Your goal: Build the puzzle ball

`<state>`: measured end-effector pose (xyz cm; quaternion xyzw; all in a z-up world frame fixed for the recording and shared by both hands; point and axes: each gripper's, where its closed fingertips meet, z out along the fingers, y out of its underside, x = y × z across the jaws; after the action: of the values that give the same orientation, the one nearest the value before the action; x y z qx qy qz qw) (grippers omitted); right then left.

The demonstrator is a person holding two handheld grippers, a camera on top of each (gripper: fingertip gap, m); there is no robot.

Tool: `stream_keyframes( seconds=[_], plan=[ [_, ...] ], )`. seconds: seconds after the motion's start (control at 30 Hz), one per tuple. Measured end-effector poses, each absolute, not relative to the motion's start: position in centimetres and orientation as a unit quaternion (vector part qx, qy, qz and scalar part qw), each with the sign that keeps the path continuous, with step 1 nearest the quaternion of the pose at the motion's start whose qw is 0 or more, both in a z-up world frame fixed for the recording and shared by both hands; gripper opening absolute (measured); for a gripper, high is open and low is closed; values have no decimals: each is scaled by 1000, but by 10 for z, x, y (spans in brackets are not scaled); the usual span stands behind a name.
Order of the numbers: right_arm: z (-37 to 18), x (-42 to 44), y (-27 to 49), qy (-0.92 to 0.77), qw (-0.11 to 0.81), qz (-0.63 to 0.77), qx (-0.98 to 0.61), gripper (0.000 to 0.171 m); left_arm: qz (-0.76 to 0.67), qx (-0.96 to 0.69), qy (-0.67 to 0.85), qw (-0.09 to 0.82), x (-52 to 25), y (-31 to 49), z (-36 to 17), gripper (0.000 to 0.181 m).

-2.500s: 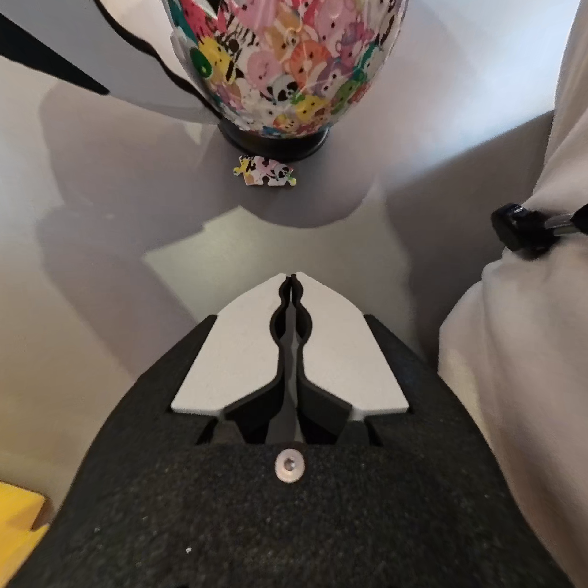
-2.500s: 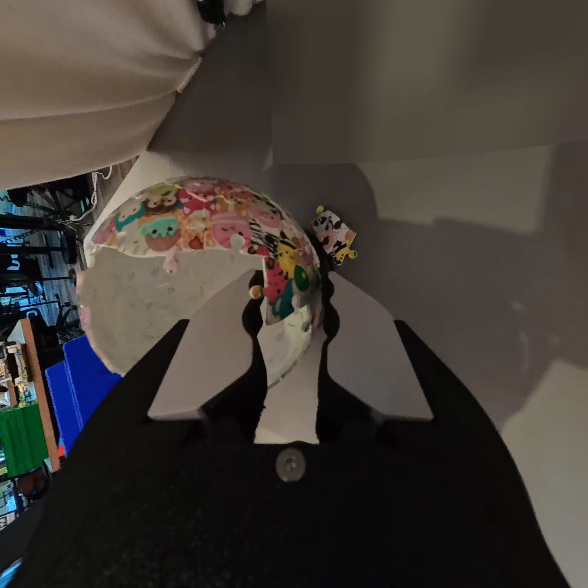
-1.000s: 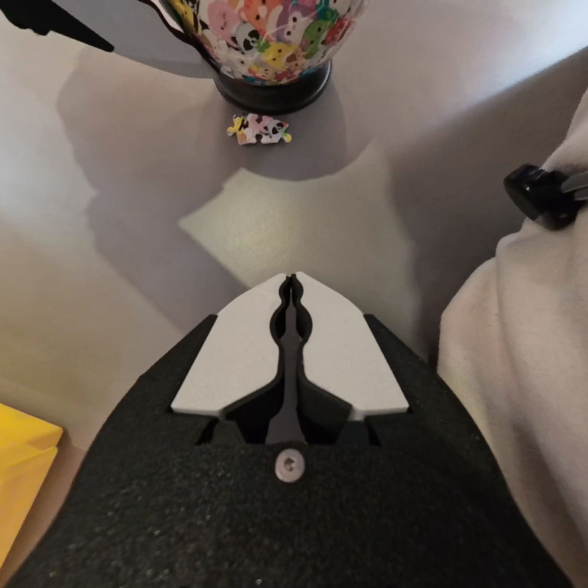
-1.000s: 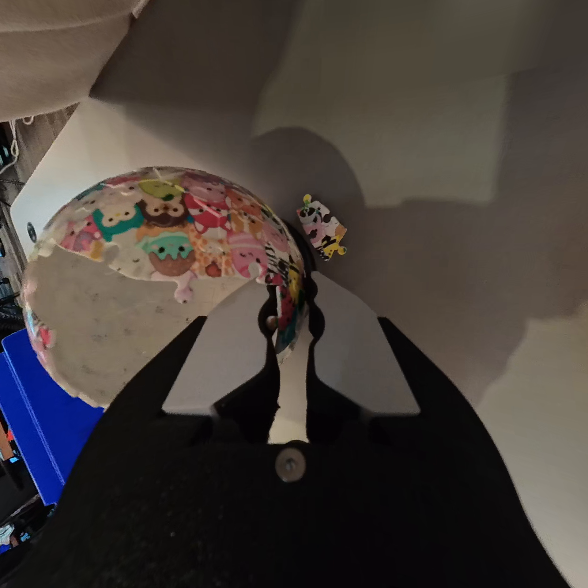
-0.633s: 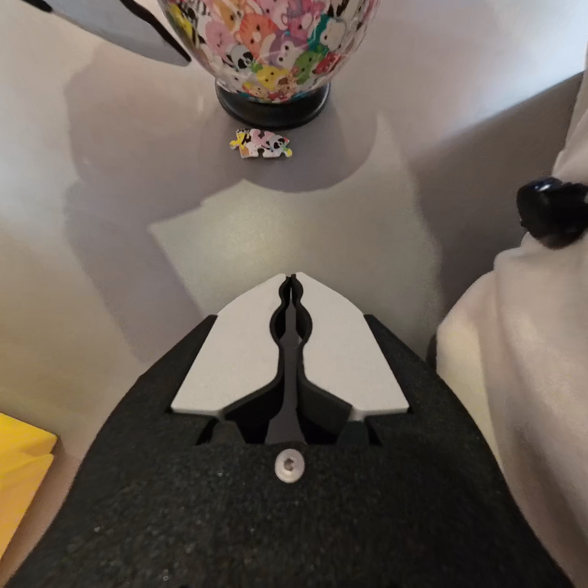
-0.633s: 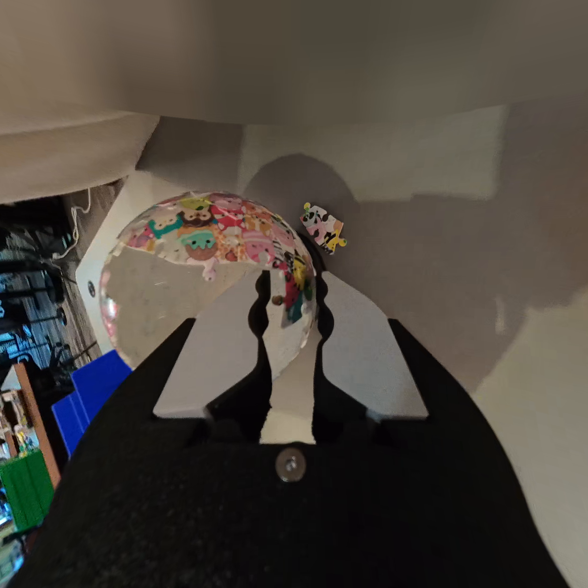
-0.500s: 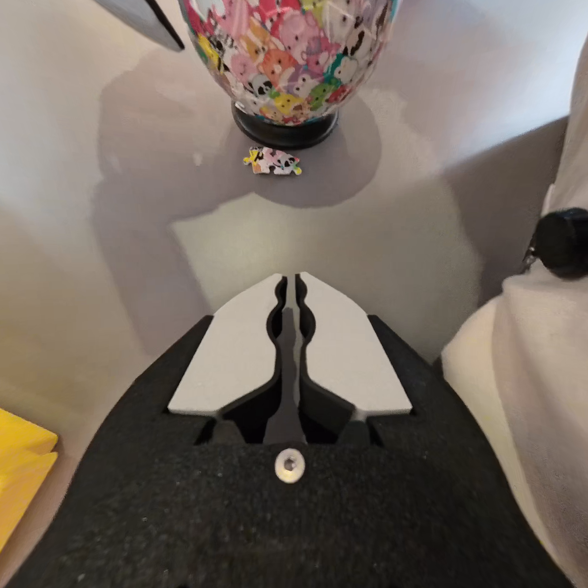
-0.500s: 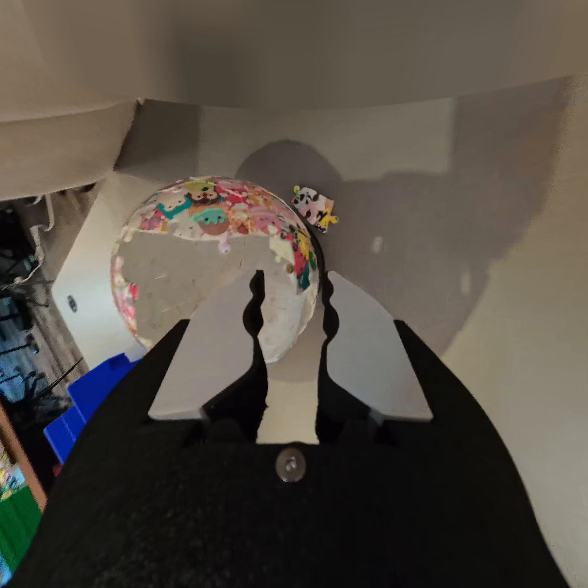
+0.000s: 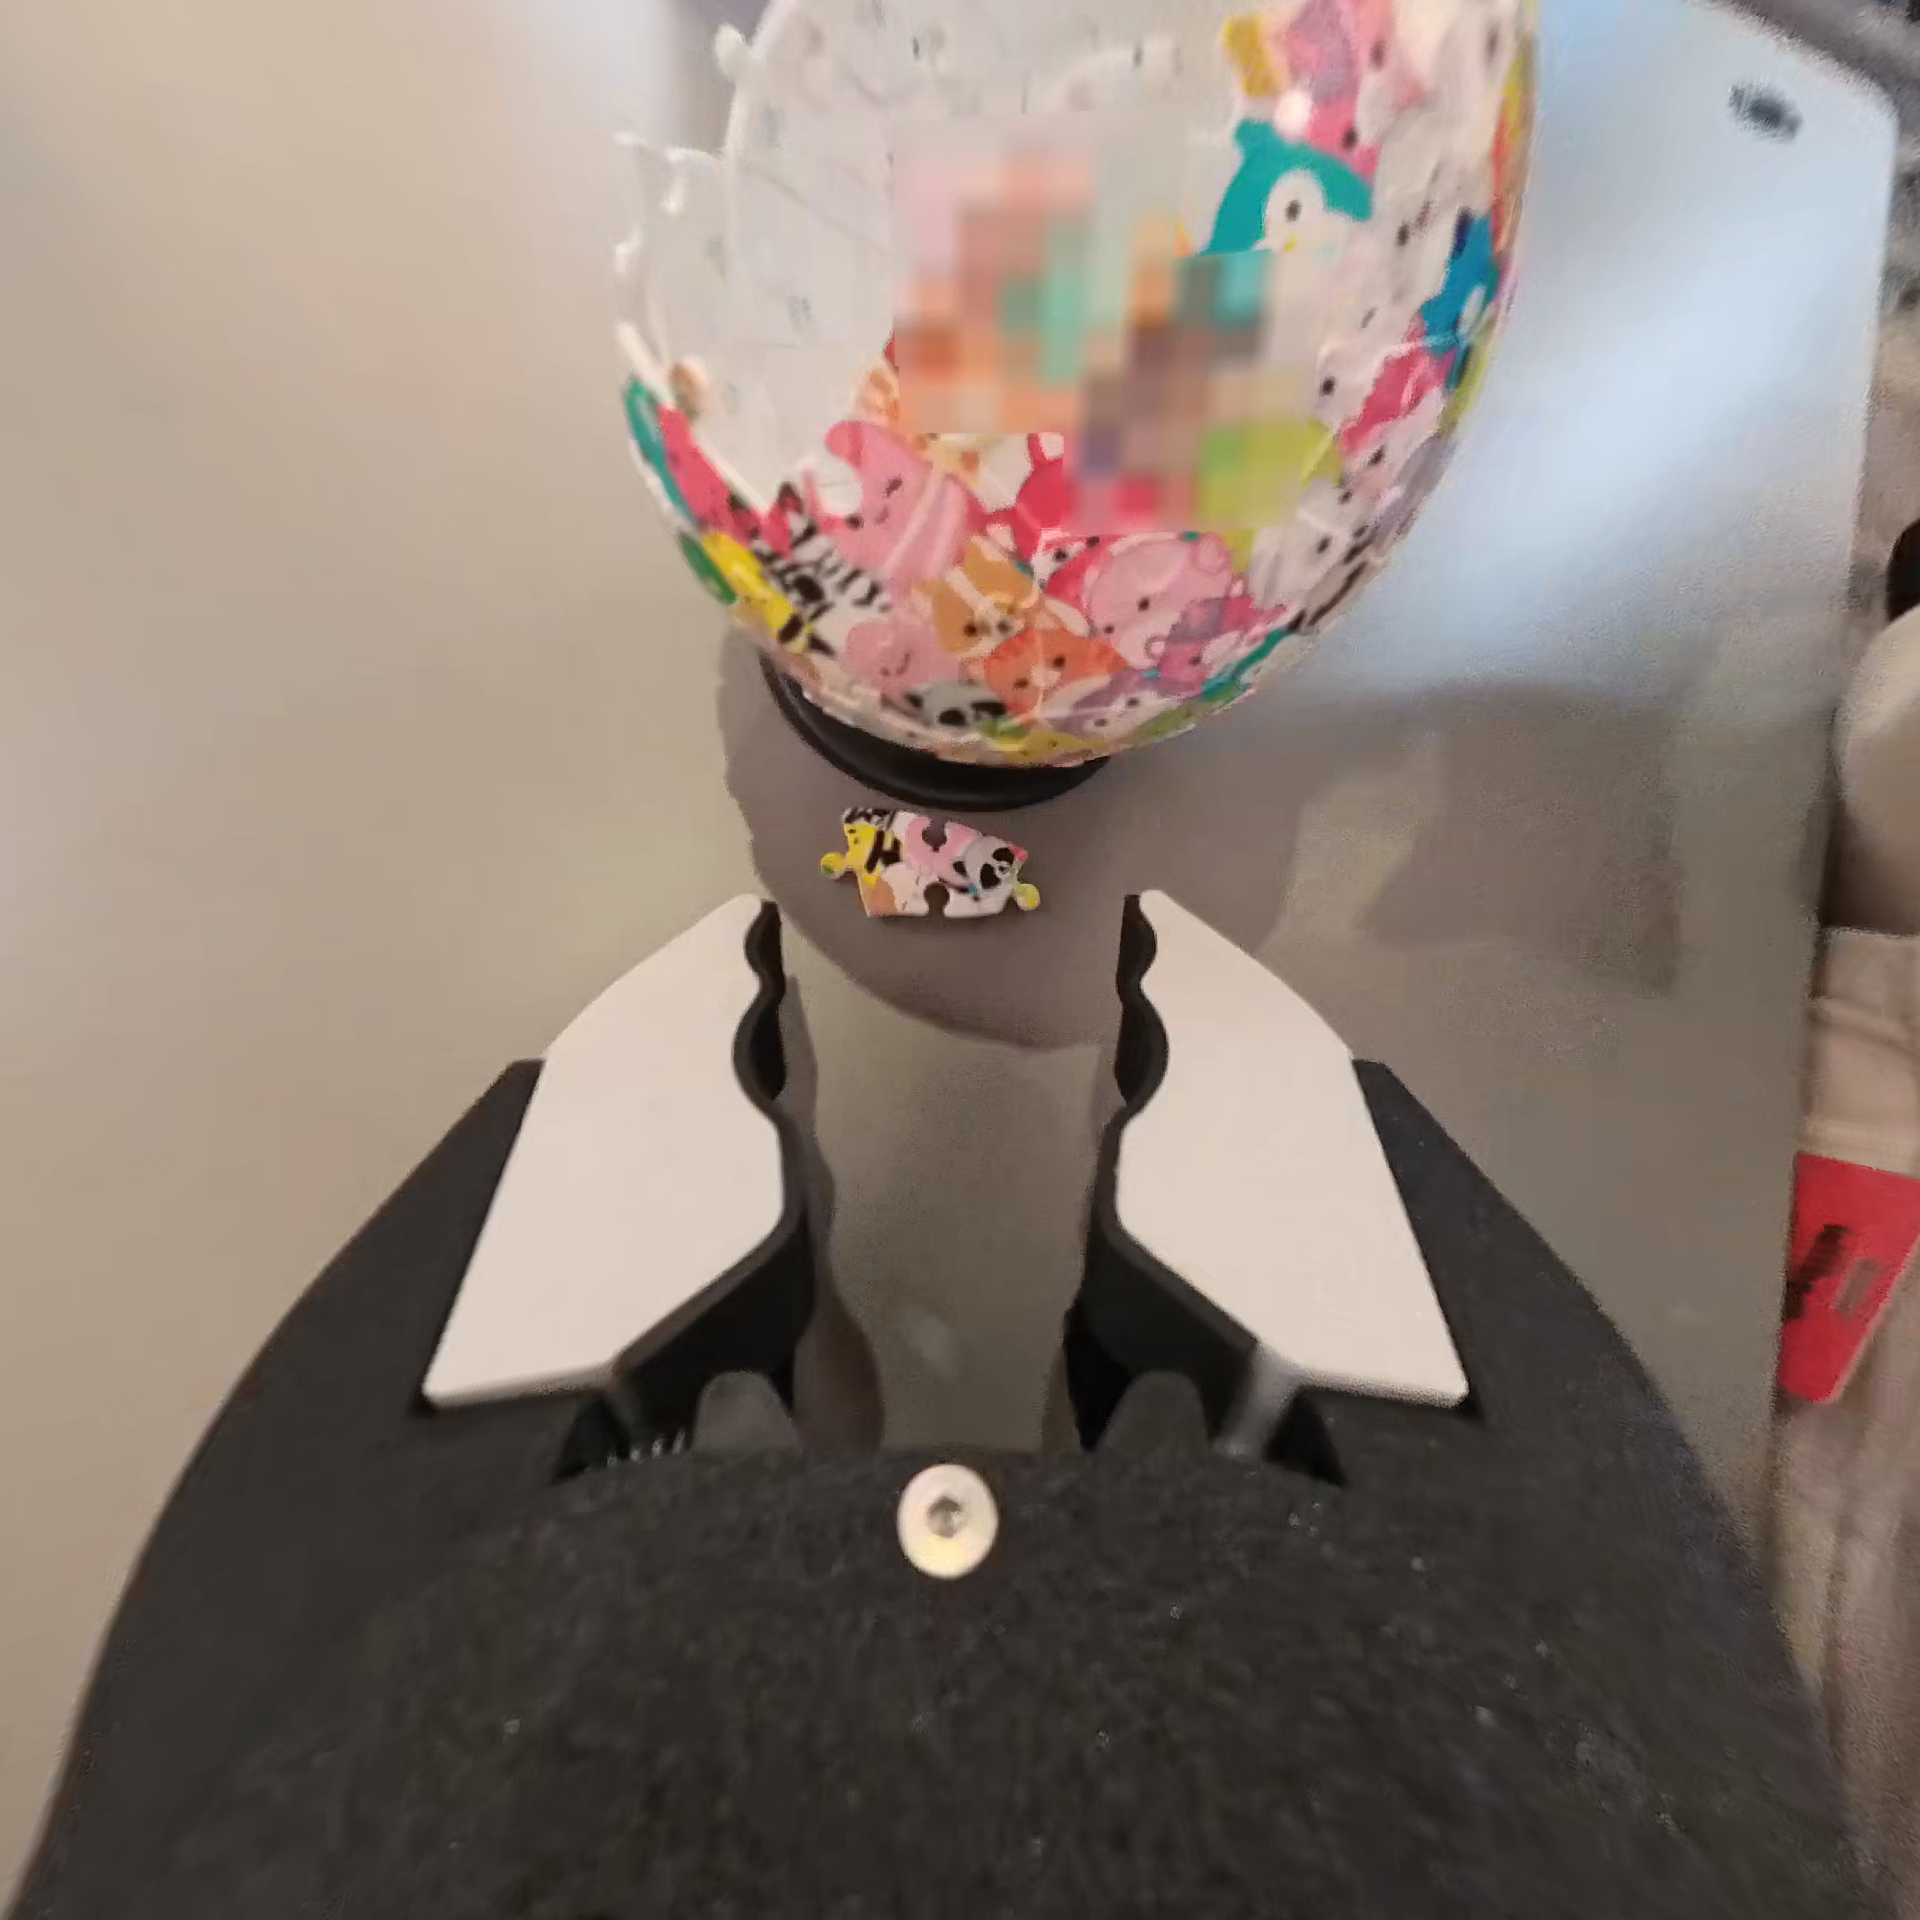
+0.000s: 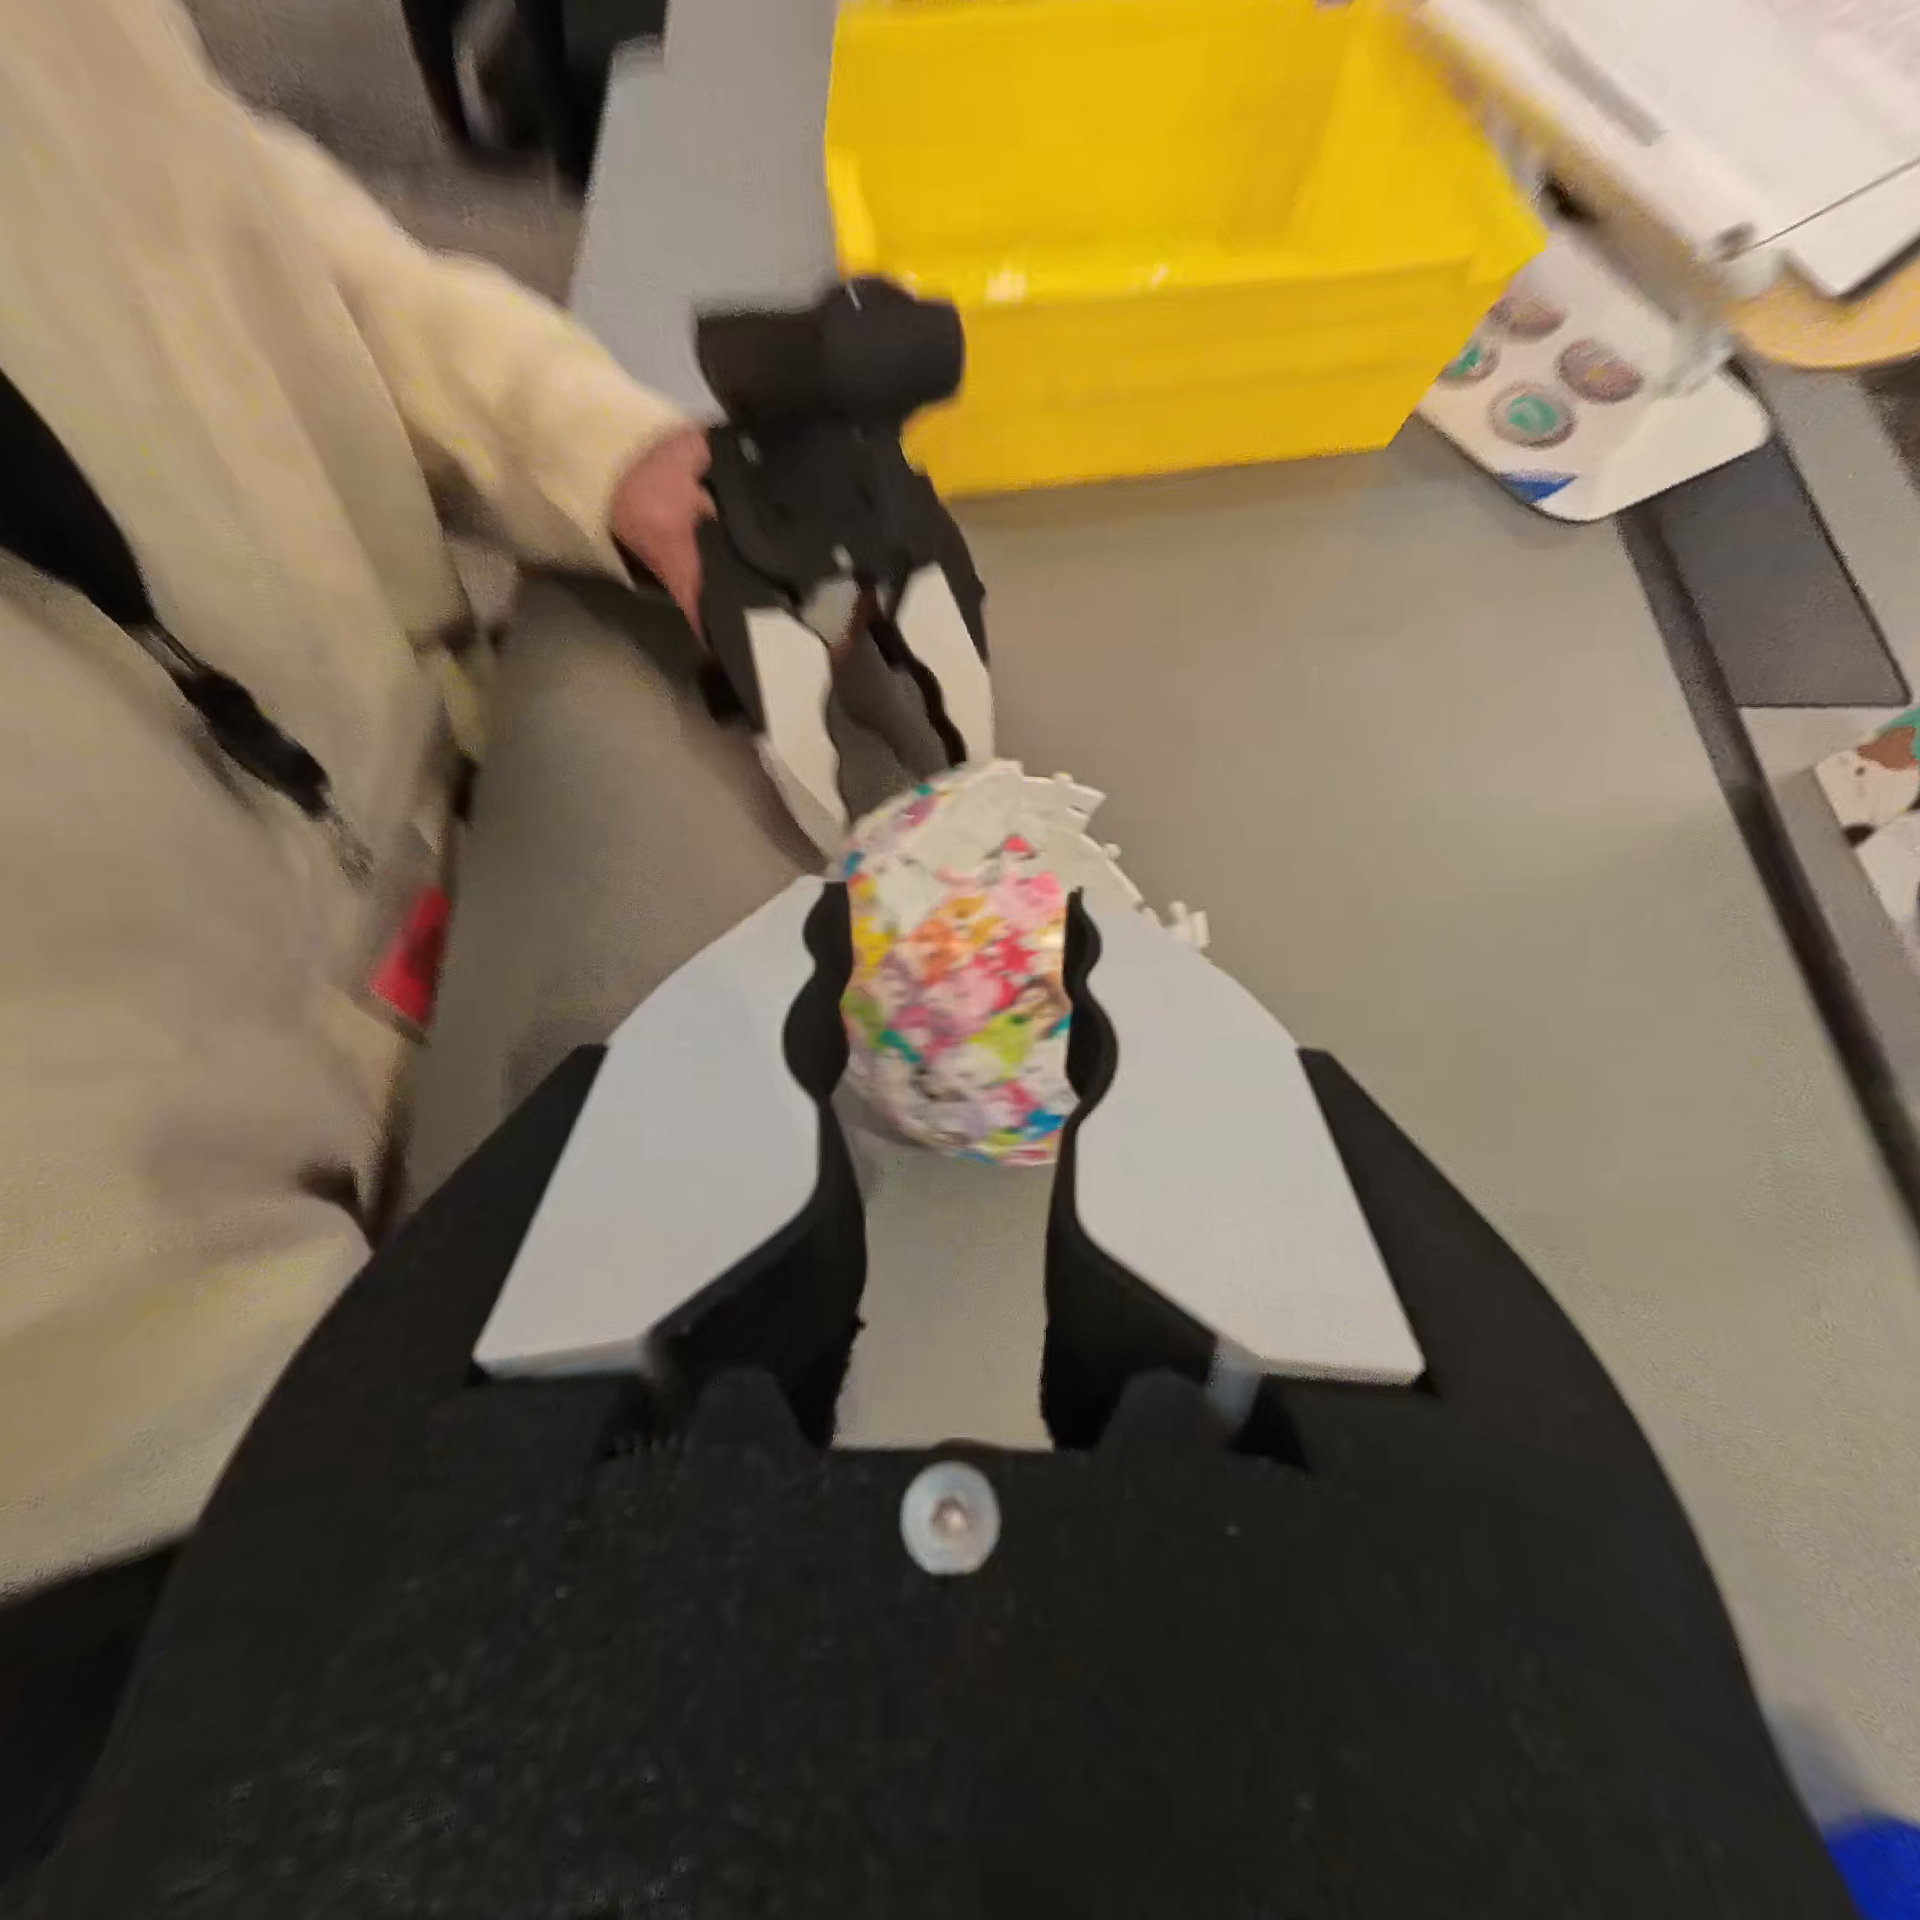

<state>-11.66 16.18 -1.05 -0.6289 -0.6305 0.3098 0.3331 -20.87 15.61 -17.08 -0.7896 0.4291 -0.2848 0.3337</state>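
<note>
The puzzle ball (image 9: 1070, 436) stands on its black ring stand (image 9: 925, 774) at 12 o'clock, partly built, its upper shell not closed. One loose puzzle piece (image 9: 930, 878) lies on the table (image 9: 312, 623) just before the stand, not yet picked. The left gripper (image 9: 940, 925), closed a moment ago, is now spread and empty, nearer the piece. The right gripper (image 10: 945, 914) has released the ball's rim, gaping empty.

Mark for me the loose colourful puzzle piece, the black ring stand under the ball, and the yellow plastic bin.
loose colourful puzzle piece (image 9: 928, 879), left wrist view, on its pink middle.
black ring stand (image 9: 925, 781), left wrist view, on its front rim below the ball.
yellow plastic bin (image 10: 1164, 364), right wrist view, on its near outer wall.
</note>
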Motion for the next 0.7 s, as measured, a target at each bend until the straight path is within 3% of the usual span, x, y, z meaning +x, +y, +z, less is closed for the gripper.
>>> stream_keyframes(
  seconds=[0.2,0.3,0.37,0.57,0.7],
  plan=[
    [-26,-82,108,-519,423,371,-643,33,-199,-793,492,300,-199,176,-193,67],
    [-35,-76,94,-504,435,370,-648,33,-191,-786,503,306,-190,173,-193,57],
    [-33,-74,87,-490,444,388,-642,32,-191,-781,508,308,-185,166,-193,40],
    [-41,-83,78,-476,438,409,-644,31,-186,-792,489,314,-193,145,-193,39],
    [-78,-112,73,-447,390,425,-683,27,-174,-789,485,335,-205,121,-186,39]
  ],
)
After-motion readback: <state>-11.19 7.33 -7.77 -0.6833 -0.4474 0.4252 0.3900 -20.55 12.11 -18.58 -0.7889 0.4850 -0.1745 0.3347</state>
